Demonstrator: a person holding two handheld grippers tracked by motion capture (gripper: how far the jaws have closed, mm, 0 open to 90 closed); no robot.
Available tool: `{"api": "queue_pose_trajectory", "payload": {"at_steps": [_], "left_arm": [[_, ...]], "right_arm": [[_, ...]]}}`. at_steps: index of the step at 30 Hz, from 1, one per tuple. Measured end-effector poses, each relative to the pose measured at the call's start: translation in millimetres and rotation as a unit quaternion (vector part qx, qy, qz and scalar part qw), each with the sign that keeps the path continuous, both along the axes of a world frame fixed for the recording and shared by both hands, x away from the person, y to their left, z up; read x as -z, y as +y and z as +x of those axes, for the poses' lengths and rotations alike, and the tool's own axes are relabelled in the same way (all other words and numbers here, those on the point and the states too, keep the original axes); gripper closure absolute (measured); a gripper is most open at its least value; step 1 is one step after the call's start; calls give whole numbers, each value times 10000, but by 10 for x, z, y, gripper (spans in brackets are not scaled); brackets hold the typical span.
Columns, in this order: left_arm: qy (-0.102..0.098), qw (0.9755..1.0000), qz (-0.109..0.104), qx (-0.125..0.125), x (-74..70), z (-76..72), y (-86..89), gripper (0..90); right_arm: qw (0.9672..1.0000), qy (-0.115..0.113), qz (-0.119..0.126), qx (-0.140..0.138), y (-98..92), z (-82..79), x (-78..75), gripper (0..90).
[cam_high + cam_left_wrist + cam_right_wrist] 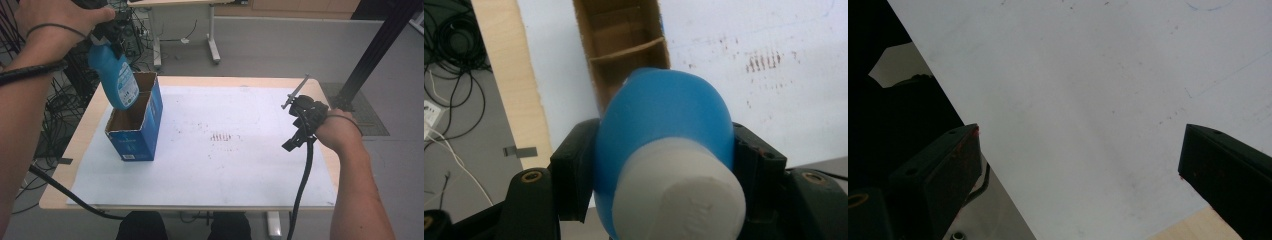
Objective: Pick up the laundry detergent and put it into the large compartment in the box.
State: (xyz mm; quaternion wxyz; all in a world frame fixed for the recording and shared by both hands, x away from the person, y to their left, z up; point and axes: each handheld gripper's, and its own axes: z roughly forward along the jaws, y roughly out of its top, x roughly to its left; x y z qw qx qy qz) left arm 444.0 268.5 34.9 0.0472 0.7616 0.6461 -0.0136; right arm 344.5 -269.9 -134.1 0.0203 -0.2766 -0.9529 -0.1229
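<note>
The left gripper (107,37) had its jaws clamped on the blue bottle (114,75), held tilted above the cardboard box (135,132). Straightening it over one compartment would ease entry. The right gripper (1078,150) rested, jaws apart.

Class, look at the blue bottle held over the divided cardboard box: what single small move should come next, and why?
Probably lower the blue bottle straight down into the near compartment of the box. The left tool is shut on the bottle near its white cap, the bottle's base already hangs over the box's open top, and that compartment looks empty. The right tool rests open, well apart.
</note>
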Motion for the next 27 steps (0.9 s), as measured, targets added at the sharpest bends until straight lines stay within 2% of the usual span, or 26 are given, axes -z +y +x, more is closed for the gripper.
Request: {"api": "queue_pose_trajectory", "payload": {"at_steps": [2, 4, 13, 23, 27], "left_arm": [[3, 9999, 0, -100, 15, 3, 22, 372], [53, 9999, -12, -117, 27, 22, 30, 372], [-3, 9998, -72, -210, 10, 22, 64, 372], [53, 9998, -75, -200, 101, 54, 46, 373], [70, 9997, -78, -225, 180, 63, 30, 372]], "right_arm": [[10000, 10, 12, 3, 4, 5, 14, 37], [10000, 22, 13, -5, 11, 10, 23, 38], [10000, -9, 17, 9, -2, 7, 7, 36], [10000, -46, 16, 10, -14, -5, -24, 35], [10000, -43, 43, 19, -28, -12, -5, 36]]}}
